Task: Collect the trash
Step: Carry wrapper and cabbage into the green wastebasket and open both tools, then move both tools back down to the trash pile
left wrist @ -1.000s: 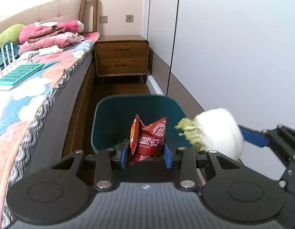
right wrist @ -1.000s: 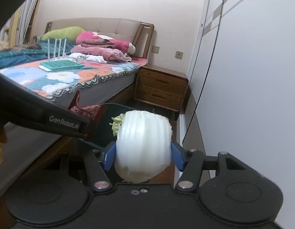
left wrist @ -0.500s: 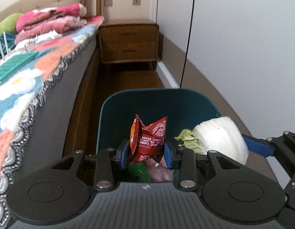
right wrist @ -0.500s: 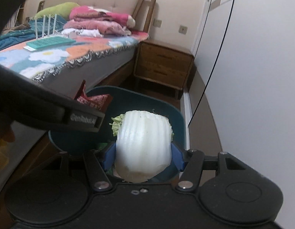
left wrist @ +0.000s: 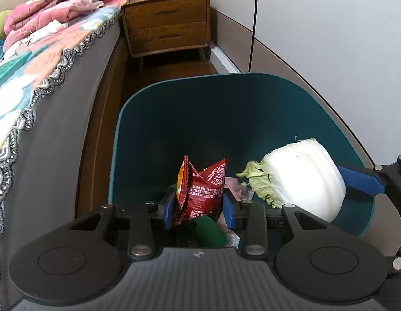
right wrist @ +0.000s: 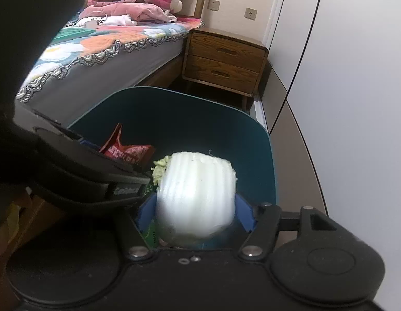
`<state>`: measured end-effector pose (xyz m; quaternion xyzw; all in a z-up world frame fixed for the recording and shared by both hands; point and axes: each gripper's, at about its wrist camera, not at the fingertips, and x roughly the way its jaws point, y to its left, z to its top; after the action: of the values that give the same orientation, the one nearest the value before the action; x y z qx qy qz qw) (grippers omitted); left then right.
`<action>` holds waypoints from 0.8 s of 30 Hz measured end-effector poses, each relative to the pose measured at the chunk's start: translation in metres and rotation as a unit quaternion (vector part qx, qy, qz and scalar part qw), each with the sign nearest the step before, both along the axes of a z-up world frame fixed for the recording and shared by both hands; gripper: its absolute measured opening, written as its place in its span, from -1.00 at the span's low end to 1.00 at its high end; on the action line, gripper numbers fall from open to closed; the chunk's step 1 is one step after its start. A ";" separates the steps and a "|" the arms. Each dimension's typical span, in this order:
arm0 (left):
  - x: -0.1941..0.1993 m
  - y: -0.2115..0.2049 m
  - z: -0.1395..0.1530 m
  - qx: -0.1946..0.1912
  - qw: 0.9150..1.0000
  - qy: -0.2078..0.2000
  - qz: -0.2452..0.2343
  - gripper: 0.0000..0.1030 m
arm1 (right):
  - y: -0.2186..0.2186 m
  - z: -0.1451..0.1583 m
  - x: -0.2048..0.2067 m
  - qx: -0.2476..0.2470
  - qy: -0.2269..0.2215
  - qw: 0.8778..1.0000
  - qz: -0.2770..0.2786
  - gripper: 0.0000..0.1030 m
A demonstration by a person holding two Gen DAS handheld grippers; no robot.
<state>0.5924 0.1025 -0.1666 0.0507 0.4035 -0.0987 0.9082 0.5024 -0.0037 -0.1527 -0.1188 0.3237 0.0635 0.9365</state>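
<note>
Two pieces of trash are held above one teal bin [left wrist: 252,119]. A red snack wrapper [left wrist: 200,189], crumpled and upright, is pinched between the blue pads of the left gripper [left wrist: 199,208], directly over the bin's near half. To its right, a white cabbage stump [left wrist: 301,178] with a frill of green leaf pointing toward the wrapper is clamped by the right gripper [right wrist: 196,215], whose blue fingers press its two sides; the stump hangs inside the bin's right rim line, close to the right wall. Wrapper and stump are near each other but apart. Beneath them, green and pink scraps [left wrist: 234,184] already lie in the bin, while the far half of the opening is unobstructed. The bin stands on a wooden floor [left wrist: 171,70] in a narrow aisle: the bed [left wrist: 70,98], with a flowered, lace-edged coverlet [left wrist: 37,59], runs just beside its left rim, and a white wardrobe front [left wrist: 330,33] rises near its right rim. A wooden nightstand [left wrist: 166,23] with two drawers closes the aisle beyond, well apart from the bin.
</note>
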 end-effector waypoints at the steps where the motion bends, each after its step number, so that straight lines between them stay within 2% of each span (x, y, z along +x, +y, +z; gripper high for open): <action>1: 0.001 0.000 0.000 -0.003 1.000 0.003 -0.001 -0.29 | 0.002 0.000 0.002 -0.001 -0.002 1.000 -0.001 0.27; 4: 0.003 0.000 0.000 -0.004 1.000 0.004 0.000 -0.27 | 0.002 0.001 0.002 -0.001 -0.002 1.000 -0.002 0.29; 9: 0.000 0.004 0.004 -0.011 1.000 -0.004 0.013 0.06 | -0.001 0.005 -0.005 -0.009 -0.020 1.000 -0.001 0.32; 14: -0.013 0.011 0.019 -0.024 0.999 -0.024 0.018 0.07 | -0.009 0.018 -0.021 0.016 -0.038 0.999 0.007 0.39; 24: -0.073 0.010 0.056 -0.024 0.998 -0.062 0.010 0.07 | -0.032 0.045 -0.073 0.063 -0.062 0.996 0.028 0.50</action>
<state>0.5192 0.1124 -0.1107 0.0305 0.3444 -0.0964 0.9334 0.4293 -0.0362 -0.1073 -0.0723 0.2568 0.1020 0.9584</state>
